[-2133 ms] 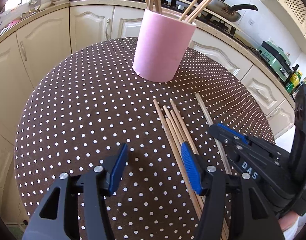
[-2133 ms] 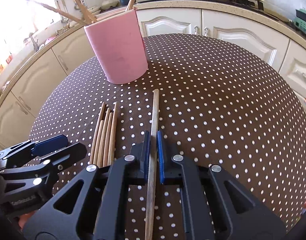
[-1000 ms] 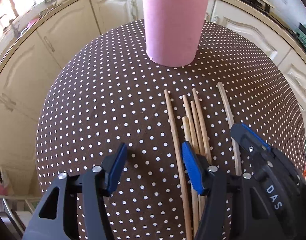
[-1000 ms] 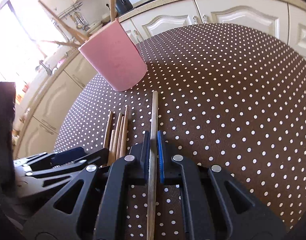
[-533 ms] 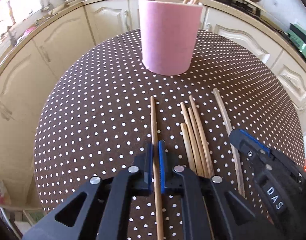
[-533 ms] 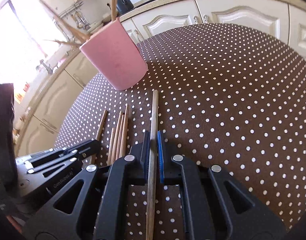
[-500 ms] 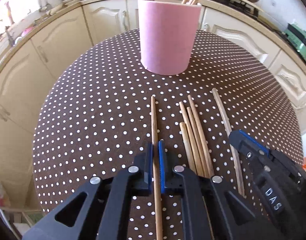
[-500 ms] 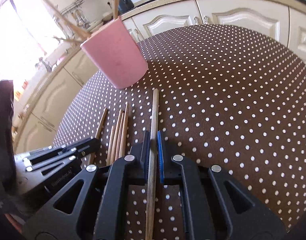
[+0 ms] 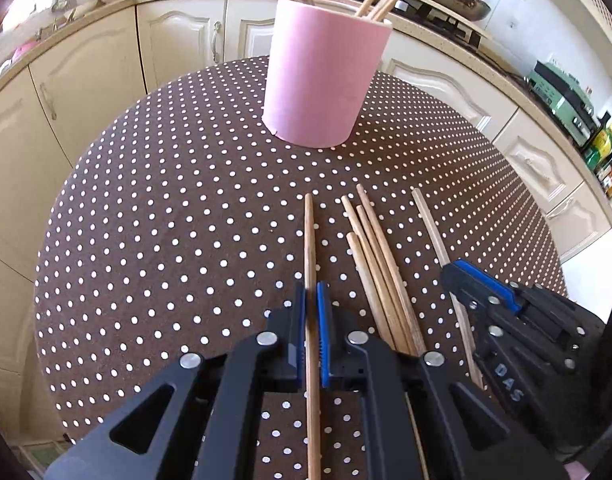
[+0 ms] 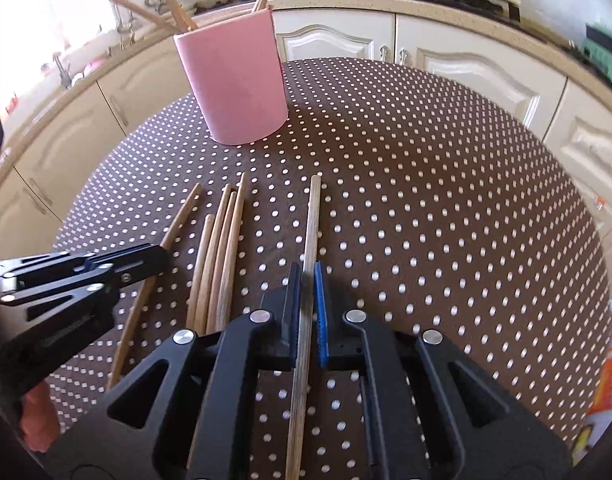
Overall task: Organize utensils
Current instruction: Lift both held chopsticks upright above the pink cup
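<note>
Each tool pinches one chopstick: left tool, right tool. Held low (long ends free), they may hit the pink holder rim.

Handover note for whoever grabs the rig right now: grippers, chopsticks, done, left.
Left gripper: shut on a chopstick, leftmost of the row.
Right gripper: shut on the paler chopstick, rightmost of the row.
Pink holder: upright at the far side of the dotted tablecloth, several chopsticks already in it.
Left: drop both held sticks into the holder, then the four loose chopsticks lying between the grippers.
</note>
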The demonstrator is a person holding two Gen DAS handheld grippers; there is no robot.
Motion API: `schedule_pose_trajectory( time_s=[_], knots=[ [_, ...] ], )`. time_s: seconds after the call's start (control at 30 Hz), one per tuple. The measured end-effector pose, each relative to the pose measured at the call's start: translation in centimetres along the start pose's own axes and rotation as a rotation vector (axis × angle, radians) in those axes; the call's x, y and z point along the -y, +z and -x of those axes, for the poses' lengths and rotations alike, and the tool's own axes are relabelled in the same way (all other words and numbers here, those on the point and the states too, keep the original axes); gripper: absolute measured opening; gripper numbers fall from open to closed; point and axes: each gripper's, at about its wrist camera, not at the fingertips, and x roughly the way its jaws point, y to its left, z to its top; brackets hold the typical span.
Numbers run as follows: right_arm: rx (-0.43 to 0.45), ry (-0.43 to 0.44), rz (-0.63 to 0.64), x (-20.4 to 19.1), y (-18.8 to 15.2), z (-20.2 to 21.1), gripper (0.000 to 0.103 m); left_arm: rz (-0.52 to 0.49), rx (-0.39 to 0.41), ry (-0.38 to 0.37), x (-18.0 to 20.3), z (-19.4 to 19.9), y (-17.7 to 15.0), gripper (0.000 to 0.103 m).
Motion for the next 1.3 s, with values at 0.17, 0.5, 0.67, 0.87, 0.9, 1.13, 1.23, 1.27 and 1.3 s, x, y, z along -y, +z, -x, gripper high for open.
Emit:
schedule_pose_trajectory(
  time_s=[0.17, 0.5, 0.67, 0.87, 0.9, 1.13, 1.23, 1.27, 1.3],
  knots=[
    [0.002, -0.035, 0.007, -0.4, 0.7, -0.8, 0.010, 0.013, 0.006, -0.012, -1.2, 0.2, 0.2, 0.007],
    [0.033, 0.083, -0.016, 0.9, 0.8, -0.9, 0.007, 0.093, 0.020, -0.058, -2.4, 0.0, 0.7, 0.007],
    [0.102, 0.120, -0.076, 2.2, 0.6, 0.5, 0.007, 0.065, 0.049, 0.004, -1.9, 0.2, 0.5, 0.006],
    [0.232, 0.144, -0.123, 2.6, 0.6, 3.4, 0.007, 0.076, 0.131, 0.024, -1.8, 1.9, 0.7, 0.006],
    [0.252, 0.152, -0.129, 2.8, 0.7, 3.9, 0.007, 0.076, 0.151, 0.026, -1.8, 2.3, 0.8, 0.006],
    [0.353, 0.174, -0.143, 3.3, 1.6, 6.3, 0.007, 0.052, 0.287, 0.040, -1.0, 5.8, 1.8, 0.006],
    [0.407, 0.169, -0.130, 3.2, 2.2, 7.7, 0.007, 0.035, 0.332, 0.039, -0.2, 7.3, 2.3, 0.006],
    [0.424, 0.168, -0.128, 3.3, 2.5, 8.1, 0.007, 0.029, 0.348, 0.045, 0.1, 7.7, 2.4, 0.006],
    [0.442, 0.168, -0.125, 3.2, 2.8, 8.6, 0.007, 0.023, 0.357, 0.047, 0.4, 8.0, 2.5, 0.006]
  ],
)
